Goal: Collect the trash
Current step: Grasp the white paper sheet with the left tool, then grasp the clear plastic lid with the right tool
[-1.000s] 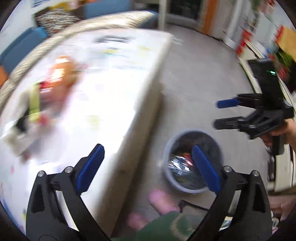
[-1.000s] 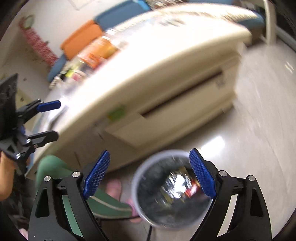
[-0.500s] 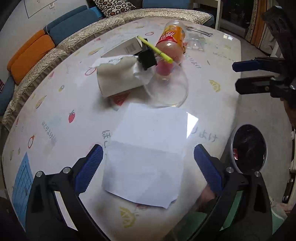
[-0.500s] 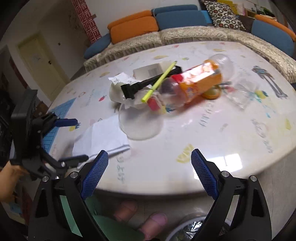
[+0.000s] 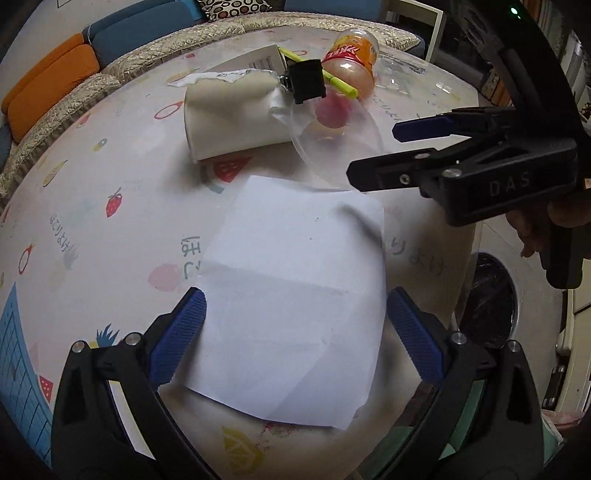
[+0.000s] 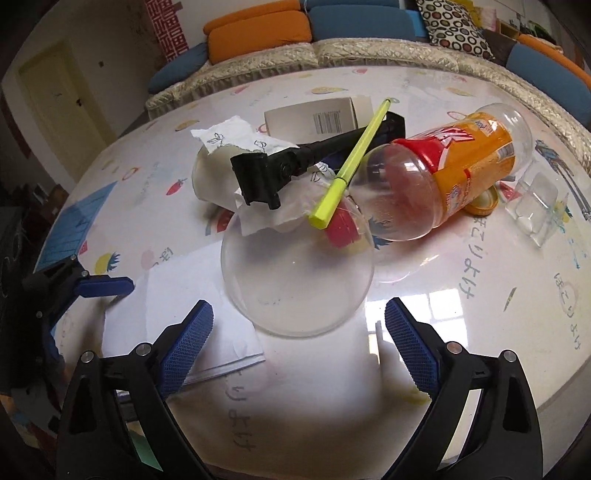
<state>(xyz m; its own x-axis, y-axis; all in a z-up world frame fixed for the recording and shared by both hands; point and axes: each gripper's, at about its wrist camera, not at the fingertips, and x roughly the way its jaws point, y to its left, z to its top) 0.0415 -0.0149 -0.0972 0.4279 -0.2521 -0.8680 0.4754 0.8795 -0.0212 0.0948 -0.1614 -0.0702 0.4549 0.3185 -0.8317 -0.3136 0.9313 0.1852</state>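
Basically both grippers empty, fingers spread wide on each. Left gripper [image 5: 295, 332] hovers over the white paper sheet [image 5: 295, 291], which lies flat near the table [image 5: 92, 192] edge, fingers straddling it, so likely the next pick. Right gripper [image 6: 299, 332] points at the clear plastic dome lid [image 6: 295, 273], which overlaps the paper's far corner. Rest of the trash sits piled mid-table: orange-label bottle [image 6: 465, 173] on its side, yellow-green pen [image 6: 351, 162] laid across a black clip-like tool [image 6: 280, 173], torn paper cup [image 5: 232, 114], small barcode box [image 6: 314, 118], clear blister pack [image 6: 535, 203]. Trash bin [image 5: 495, 306] stands on the floor just beside the table, under the right gripper, handy for dropping. Table glossy, fruit-print cover, window glare; sofa with orange and blue cushions [image 6: 258, 26] behind.
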